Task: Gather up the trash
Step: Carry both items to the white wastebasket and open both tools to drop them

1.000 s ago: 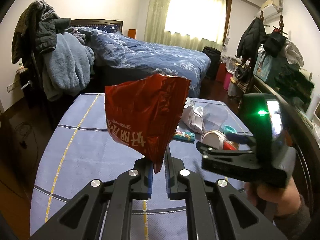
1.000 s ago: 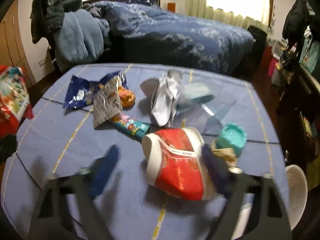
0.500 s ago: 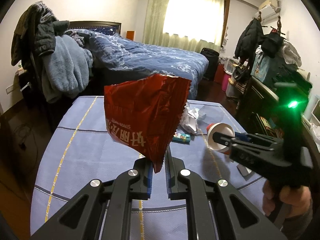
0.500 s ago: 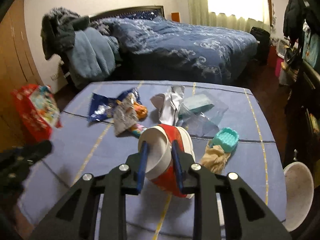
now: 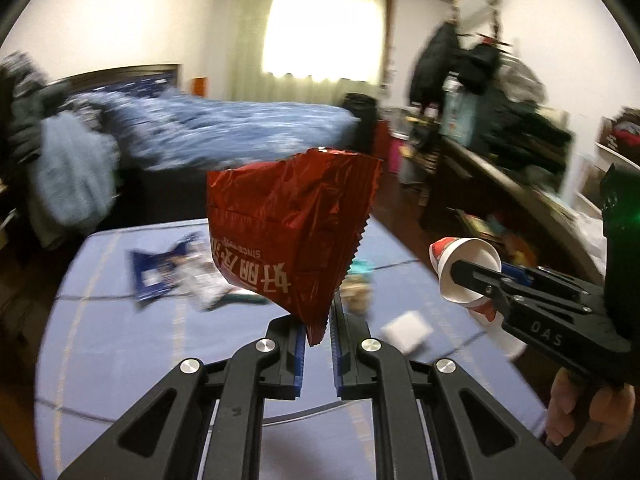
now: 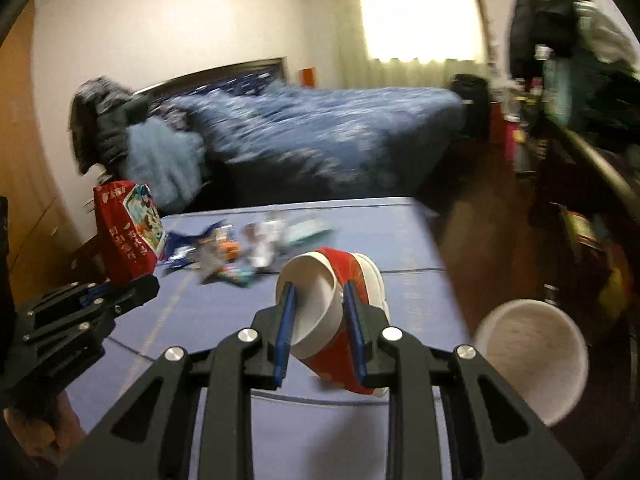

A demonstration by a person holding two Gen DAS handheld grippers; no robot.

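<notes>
Currently, a crinkled red foil snack bag point(image 5: 288, 232) is held clamped by its lower corner in the left gripper point(image 5: 318, 336), raised above the blue cloth-covered table point(image 5: 120, 352). Further right, a squashed red-and-white paper cup point(image 6: 332, 308) is pinched by the right gripper point(image 6: 318, 320), whose jaws have just been closing.

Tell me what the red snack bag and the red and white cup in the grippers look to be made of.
Red snack bag: thin glossy foil or plastic film, judging by its sharp creases, shiny highlights and zigzag-cut edge.
Red and white cup: probably paper, with a matte white inside, printed red outside and squashed out of round.
</notes>
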